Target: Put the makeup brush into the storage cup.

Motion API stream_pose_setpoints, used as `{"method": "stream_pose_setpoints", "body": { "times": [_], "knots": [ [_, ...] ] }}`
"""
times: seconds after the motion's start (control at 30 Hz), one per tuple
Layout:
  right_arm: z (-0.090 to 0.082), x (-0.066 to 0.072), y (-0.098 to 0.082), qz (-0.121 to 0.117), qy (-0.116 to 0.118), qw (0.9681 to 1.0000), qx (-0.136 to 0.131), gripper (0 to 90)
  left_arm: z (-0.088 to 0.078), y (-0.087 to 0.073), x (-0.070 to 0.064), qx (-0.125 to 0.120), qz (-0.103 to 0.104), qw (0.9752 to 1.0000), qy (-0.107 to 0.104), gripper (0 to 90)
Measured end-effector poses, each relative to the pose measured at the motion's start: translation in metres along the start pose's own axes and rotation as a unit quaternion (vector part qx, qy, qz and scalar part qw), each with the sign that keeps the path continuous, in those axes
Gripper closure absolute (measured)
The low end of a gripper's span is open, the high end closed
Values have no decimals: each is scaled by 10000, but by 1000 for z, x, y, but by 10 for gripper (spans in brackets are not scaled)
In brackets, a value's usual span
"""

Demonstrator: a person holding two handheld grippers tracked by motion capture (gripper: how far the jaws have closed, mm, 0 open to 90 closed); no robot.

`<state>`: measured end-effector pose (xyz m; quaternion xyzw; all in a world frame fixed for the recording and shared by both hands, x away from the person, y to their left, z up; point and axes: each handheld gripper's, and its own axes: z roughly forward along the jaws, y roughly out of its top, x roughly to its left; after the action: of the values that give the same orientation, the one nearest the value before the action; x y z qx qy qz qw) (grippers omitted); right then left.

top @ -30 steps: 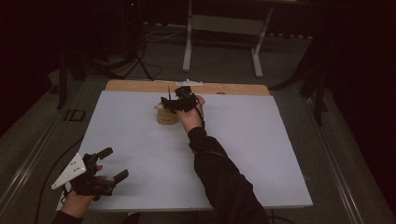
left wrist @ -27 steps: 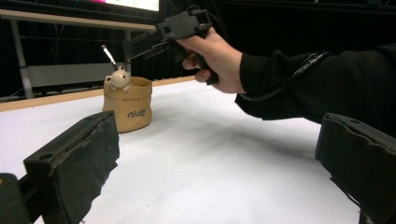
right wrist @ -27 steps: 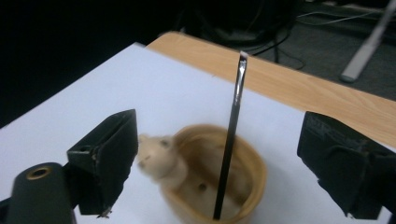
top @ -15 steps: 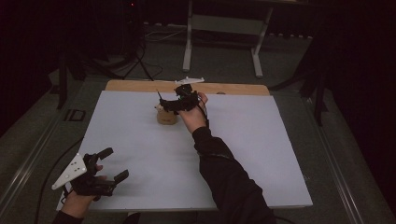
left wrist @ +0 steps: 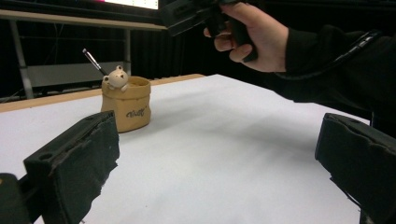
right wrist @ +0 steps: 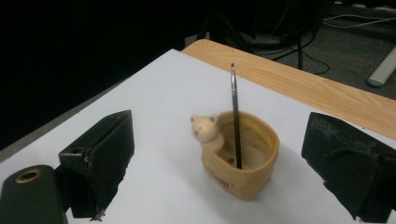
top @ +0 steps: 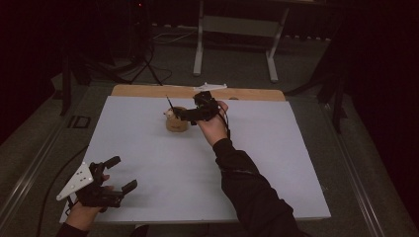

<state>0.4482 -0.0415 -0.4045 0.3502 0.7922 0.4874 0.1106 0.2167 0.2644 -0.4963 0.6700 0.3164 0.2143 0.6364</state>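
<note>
Cup [right wrist: 240,161] (tan, rounded); slim brush [right wrist: 235,116]

White table sheet [top: 163,163], flat, covering most of the tabletop. Wooden strip [top: 148,91] of table exposed along the far edge. Grey carpeted floor [top: 237,64] around and beyond the table. Pale metal frame [top: 269,61] on two legs standing behind the far edge. Black stand legs with cables [top: 143,69] on the floor at far left. Dark background beyond.
</note>
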Motion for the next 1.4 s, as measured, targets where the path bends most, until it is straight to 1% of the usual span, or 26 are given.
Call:
{"method": "stream_pose_setpoints", "body": {
  "times": [0.1, 0.13, 0.27, 0.33, 0.43, 0.47, 0.5, 0.6, 0.63, 0.77, 0.8, 0.83, 0.87, 0.9, 0.93, 0.97, 1.0, 1.03, 1.07, 1.13, 1.17, 1.23, 1.3, 1.33, 1.37, 1.4],
  "knots": [
    [-6, 0, -1, -70, 84, 9999, 34, 94, 0, 0, 0, 11, 0, 10000, 6, 2],
    [-9, -1, -1, -40, 146, 9999, 33, 94, 0, 0, 0, 12, -4, 10000, 7, 2],
    [-20, -4, -2, -49, 98, 9999, 37, 94, 1, 0, 0, 24, -2, 10000, -2, 2],
    [-25, -4, -3, -79, 88, 9999, -15, 94, 1, -1, 0, 38, 11, 10000, -1, 3],
    [-32, -5, -5, -121, 118, 9999, -12, 94, 2, -1, 0, 41, 10, 10000, 2, 2],
    [-34, -6, -5, -125, 164, 9998, -19, 94, 2, -1, 0, 43, 14, 10000, 5, 3],
    [-37, -7, -6, -106, 263, 9996, -70, 94, 2, -1, -1, 44, 16, 10000, 2, 2],
    [-43, -10, -8, -77, 242, 9996, -112, 95, 2, -1, -1, 51, 21, 10000, 1, 3],
    [-44, -11, -9, -49, 227, 9997, -66, 95, 2, -1, -1, 53, 21, 10000, 2, 2],
    [-49, -12, -12, -145, 233, 9996, -55, 94, 2, -1, 0, 65, 19, 10000, 4, 2],
    [-50, -13, -12, -145, 298, 9994, -29, 94, 2, -1, 0, 72, 17, 10000, 6, 2],
    [-52, -17, -13, -129, 509, 9986, 36, 95, 2, -1, 0, 69, 15, 10000, 9, 3],
    [-54, -17, -15, -133, 490, 9987, -8, 95, 2, -1, 0, 69, 17, 10000, 9, 3],
    [-57, -17, -15, -186, 422, 9989, -43, 106, 2, -1, 0, 70, 18, 10000, 13, 3],
    [-58, -18, -16, -186, 379, 9991, -29, 140, 2, -1, 0, 72, 14, 10000, 15, 2],
    [-59, -18, -17, -116, 426, 9990, -1, 134, 2, -1, 0, 75, 15, 10000, 15, 3],
    [-61, -19, -18, -137, 433, 9990, 5, 107, 2, -1, 0, 77, 11, 10000, 18, 3],
    [-62, -18, -19, -233, 297, 9993, 12, 105, 2, -1, 0, 75, 13, 10000, 15, 2],
    [-63, -18, -20, -268, 268, 9993, 56, 104, 2, -1, 0, 77, 16, 10000, 14, 3],
    [-65, -19, -23, -257, 314, 9991, 85, 103, 3, -1, -1, 76, 17, 10000, 15, 2],
    [-67, -19, -24, -284, 322, 9991, 54, 103, 2, -1, -1, 75, 25, 10000, 15, 2],
    [-72, -20, -28, -325, 311, 9989, -96, 104, 2, -1, -1, 73, 28, 10000, 14, 3],
    [-77, -21, -31, -467, 203, 9986, -109, 129, 2, -1, -1, 78, 27, 10000, 21, 3],
    [-78, -21, -33, -502, 142, 9986, -24, 131, 3, -1, -1, 80, 21, 10000, 24, 3],
    [-80, -23, -35, -511, 202, 9985, 42, 131, 3, -1, -1, 83, 21, 10000, 27, 2],
    [-81, -25, -38, -489, 262, 9985, -19, 131, 3, -1, -1, 86, 22, 10000, 29, 2]
  ]
}}
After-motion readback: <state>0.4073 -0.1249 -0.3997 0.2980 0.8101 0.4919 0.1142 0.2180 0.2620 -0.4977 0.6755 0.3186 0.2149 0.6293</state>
